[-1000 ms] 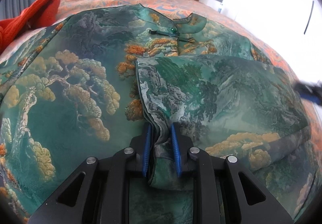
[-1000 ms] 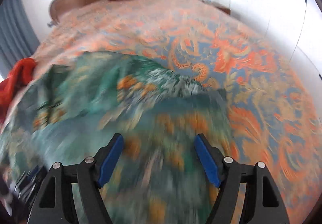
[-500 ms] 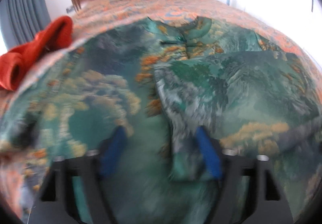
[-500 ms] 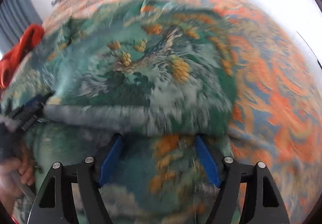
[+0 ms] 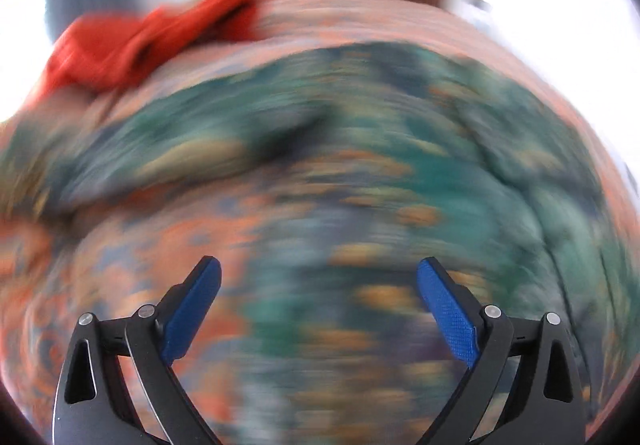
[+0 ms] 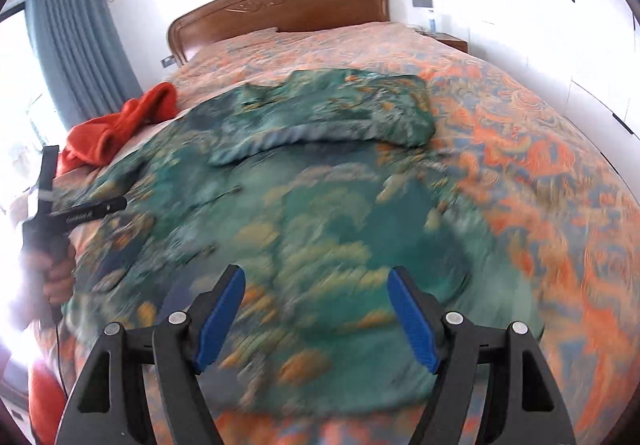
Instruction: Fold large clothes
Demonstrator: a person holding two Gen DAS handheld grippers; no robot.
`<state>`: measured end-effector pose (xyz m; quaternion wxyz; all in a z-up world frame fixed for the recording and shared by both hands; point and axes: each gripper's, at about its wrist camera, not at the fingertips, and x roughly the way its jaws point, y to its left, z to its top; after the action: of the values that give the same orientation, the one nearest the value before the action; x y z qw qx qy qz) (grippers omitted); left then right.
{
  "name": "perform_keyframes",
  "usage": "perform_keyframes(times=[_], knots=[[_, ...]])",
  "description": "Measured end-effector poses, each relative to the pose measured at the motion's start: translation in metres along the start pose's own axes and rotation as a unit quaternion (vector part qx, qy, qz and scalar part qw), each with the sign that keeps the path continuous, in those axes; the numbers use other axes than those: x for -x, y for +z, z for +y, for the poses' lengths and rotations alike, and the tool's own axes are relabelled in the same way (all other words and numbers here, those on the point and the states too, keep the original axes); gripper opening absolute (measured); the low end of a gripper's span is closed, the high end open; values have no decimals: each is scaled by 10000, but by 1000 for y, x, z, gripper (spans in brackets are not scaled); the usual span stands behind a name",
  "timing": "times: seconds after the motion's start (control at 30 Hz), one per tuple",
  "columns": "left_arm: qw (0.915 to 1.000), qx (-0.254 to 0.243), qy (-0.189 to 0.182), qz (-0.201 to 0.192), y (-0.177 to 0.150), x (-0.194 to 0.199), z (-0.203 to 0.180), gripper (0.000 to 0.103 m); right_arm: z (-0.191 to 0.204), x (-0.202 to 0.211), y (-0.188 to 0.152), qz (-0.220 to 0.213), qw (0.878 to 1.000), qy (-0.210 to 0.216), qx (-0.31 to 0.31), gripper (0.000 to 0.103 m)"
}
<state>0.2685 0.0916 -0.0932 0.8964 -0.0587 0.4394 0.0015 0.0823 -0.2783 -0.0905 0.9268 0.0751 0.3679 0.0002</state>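
A large green garment [image 6: 320,205] with a landscape print lies spread on the bed, its far part folded over toward me [image 6: 332,121]. In the left wrist view it is a blurred green mass [image 5: 380,165]. My left gripper [image 5: 318,285] is open and empty above the garment's left edge; it also shows at the left of the right wrist view [image 6: 72,209], held in a hand. My right gripper [image 6: 316,285] is open and empty above the garment's near part.
The bed [image 6: 540,149] has an orange and blue patterned cover and a wooden headboard [image 6: 280,9]. A red garment [image 6: 120,125] lies crumpled at the bed's left side, also in the left wrist view [image 5: 140,41]. Curtains [image 6: 80,37] hang at the left.
My left gripper let go of the folded cloth, opened and swung left and back. My right gripper, open throughout, pulled back so more of the garment shows.
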Motion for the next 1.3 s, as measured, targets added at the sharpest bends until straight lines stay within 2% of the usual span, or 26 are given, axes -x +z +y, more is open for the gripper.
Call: perform_keyframes(times=[0.07,0.1,0.17,0.2,0.33,0.4,0.43,0.5,0.57,0.67,0.73,0.77,0.83,0.93,0.97,1.0,1.1,1.13,1.23,1.3], knots=[[9965,836,-13,-26,7,-2,50,99,16,9,-11,-36,9998,50,172,76],[9900,1408,-21,-57,12,-4,83,99,24,13,-16,-33,9997,67,250,76],[9778,2091,49,-127,17,-7,122,99,36,19,-22,12,9993,78,352,76],[9680,2497,134,-206,20,-9,148,99,40,22,-24,31,9992,97,397,76],[9405,3312,659,-376,28,-21,204,96,61,24,-32,112,9974,45,717,76],[9312,3529,808,-420,35,-28,218,75,72,21,-37,210,9960,59,865,76],[9289,3588,802,-438,36,-29,223,68,75,20,-39,254,9956,62,896,76],[9268,3633,785,-529,46,-33,225,26,80,18,-43,343,9952,92,910,76],[9294,3544,845,-587,55,-31,220,10,83,16,-48,419,9953,150,863,76],[9476,2857,1134,-873,80,-8,195,8,87,17,-54,443,9954,217,818,76],[9630,2019,1326,-1196,103,11,153,8,87,21,-57,403,9958,269,773,76],[9669,1683,1378,-1332,108,21,138,8,85,23,-58,383,9961,292,736,76],[9723,774,1433,-1677,129,39,83,8,81,26,-60,339,9968,323,644,76],[9679,-483,1338,-2070,144,59,-9,8,72,28,-60,287,9978,336,498,76],[9656,-724,1304,-2132,145,61,-28,8,68,29,-61,267,9982,322,434,76],[9605,-1142,1258,-2206,144,61,-63,8,65,31,-61,249,9985,311,374,76],[9470,-1972,1191,-2239,130,49,-134,9,52,39,-62,157,9994,260,164,76],[9420,-2304,1116,-2171,120,38,-163,9,48,41,-64,130,9996,233,103,76],[9388,-2756,976,-1819,93,7,-208,12,34,47,-70,120,9998,139,-83,76],[9400,-2960,946,-1407,73,-23,-232,23,24,48,-75,162,9996,83,-202,76]])
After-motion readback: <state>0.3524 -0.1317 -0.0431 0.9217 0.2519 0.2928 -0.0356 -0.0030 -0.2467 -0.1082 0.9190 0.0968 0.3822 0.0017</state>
